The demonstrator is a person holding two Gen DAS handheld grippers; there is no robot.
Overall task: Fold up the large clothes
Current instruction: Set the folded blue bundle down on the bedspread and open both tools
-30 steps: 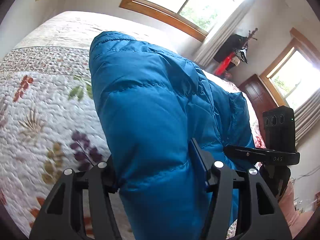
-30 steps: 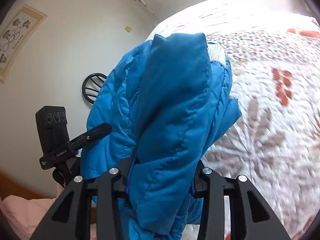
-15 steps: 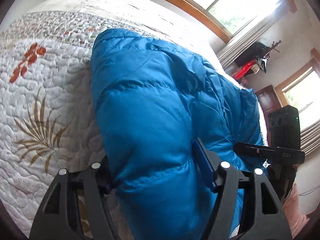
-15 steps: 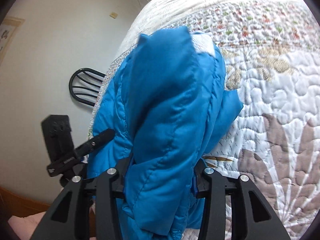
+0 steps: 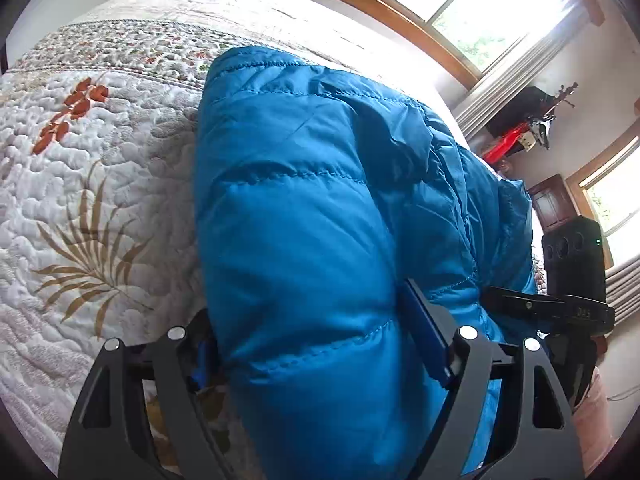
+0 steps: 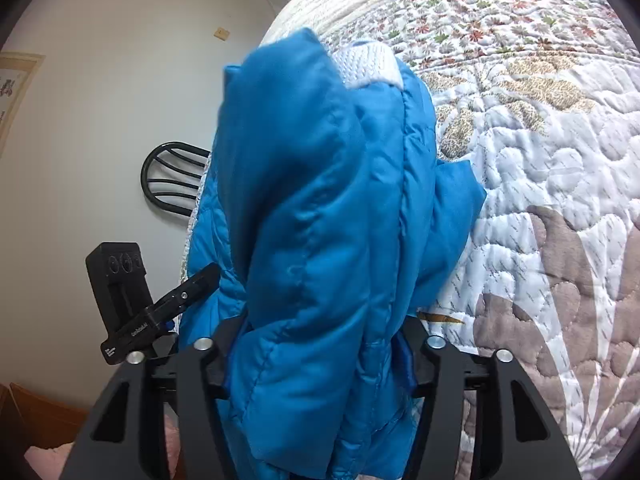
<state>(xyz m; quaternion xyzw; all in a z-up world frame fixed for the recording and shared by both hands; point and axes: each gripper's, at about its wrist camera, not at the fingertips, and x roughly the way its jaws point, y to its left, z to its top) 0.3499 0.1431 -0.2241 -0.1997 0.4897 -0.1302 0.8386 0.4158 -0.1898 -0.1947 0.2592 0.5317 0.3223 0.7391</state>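
Left wrist view puts your left gripper (image 5: pixel 316 344) low over the quilt (image 5: pixel 92 184), with a thick fold of the blue puffer jacket (image 5: pixel 312 216) bulging up between its fingers (image 5: pixel 430 338). The jaws are opening; the padding fills the gap and bears against the right-hand pad, while the left-hand pad is mostly hidden behind the bulge, so you cannot tell from here whether that side has let go. The jacket stretches away across the bed toward the window (image 5: pixel 464 0), and your other tool's black camera block (image 5: pixel 574 260) shows at the right edge beside the jacket.

In the right wrist view, your right gripper (image 6: pixel 320 360) also has a bundled edge of the jacket (image 6: pixel 320 208) standing up between its fingers (image 6: pixel 412 360). Those jaws are opening too, yet the padding is touching both pads. A pale knitted cuff (image 6: pixel 368 64) peeks out at the top of the bundle. The flowered quilt (image 6: pixel 540 160) lies to the right, a dark chair back (image 6: pixel 172 180) against the wall to the left.
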